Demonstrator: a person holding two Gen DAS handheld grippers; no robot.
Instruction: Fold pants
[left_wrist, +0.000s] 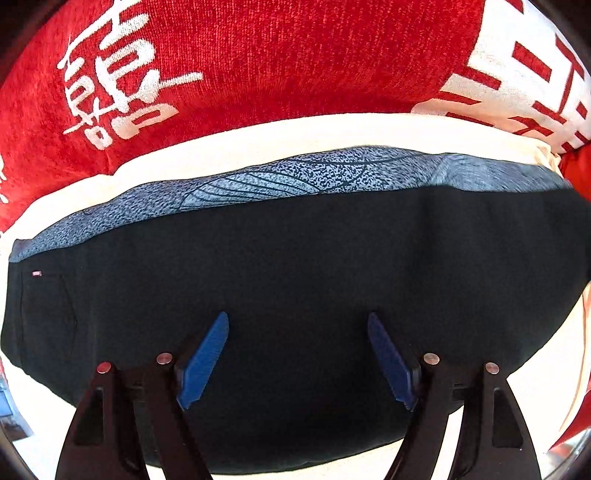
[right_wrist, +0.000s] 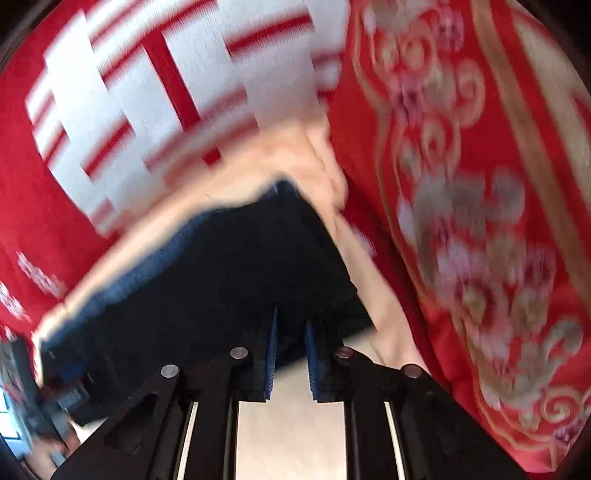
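Matt cloth, plastic fingers

The pants (left_wrist: 295, 266) are matt black knit with a speckled grey-blue band — beyond them a nubby red blanket (left_wrist: 258, 55); ridged blue plastic pads (left_wrist: 203, 360).

Red knitted blanket (left_wrist: 280, 62), woven with white calligraphy at far left and a large white block character (left_wrist: 532, 77) at far right, lying across the far side of a cream sheet (left_wrist: 314, 133). Red brocade quilt (right_wrist: 491, 206), patterned with gold scrollwork, gold bands and pale flowers, at the right in the right wrist view, blurred; it borders the cream sheet, whose edge is bunched into folds at the far right corner
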